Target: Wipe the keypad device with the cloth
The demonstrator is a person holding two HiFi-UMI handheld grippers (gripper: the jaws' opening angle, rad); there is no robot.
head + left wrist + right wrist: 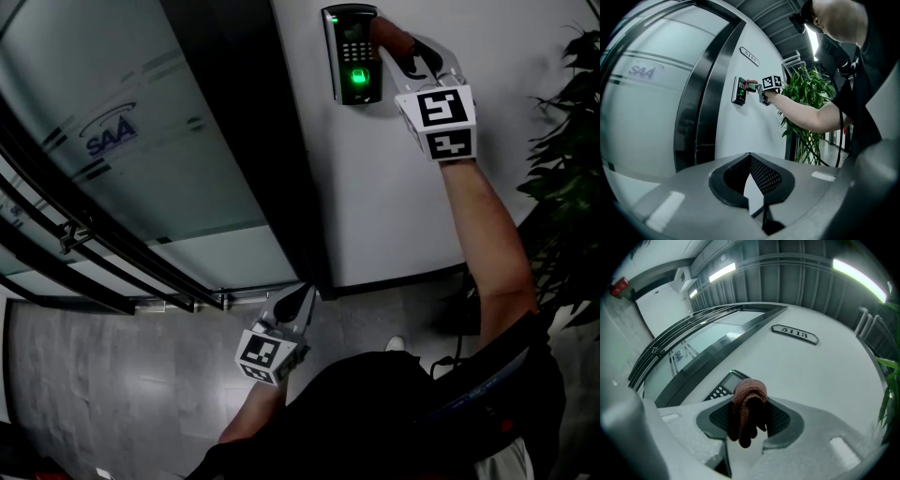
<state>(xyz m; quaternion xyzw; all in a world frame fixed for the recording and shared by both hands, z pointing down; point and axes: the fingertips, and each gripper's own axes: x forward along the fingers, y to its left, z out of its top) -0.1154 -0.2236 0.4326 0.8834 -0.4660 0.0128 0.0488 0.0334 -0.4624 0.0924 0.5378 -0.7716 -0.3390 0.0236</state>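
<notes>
Wall [403, 187] carries the keypad device [353, 54]. Your right gripper [405, 54] fingers clamp the cloth [749, 404], which bulges past their tips against the device's right edge. Your left gripper [298, 302] hangs low, fingers closed, empty.

1 keypad device [352, 54], 1 cloth [750, 391], 2 tools: left tool [750, 158], right tool [748, 405], 1 plant [565, 141].

Dressed in a dark short-sleeved top [394, 412], with a thin black cable [840, 140] hanging alongside. Shelled in pale grey plastic at both left gripper [750, 157] and right gripper [749, 404], lined with black mesh-textured pads. Topped with white cubes printed in black square markers: left cube [267, 356], right cube [439, 120].
</notes>
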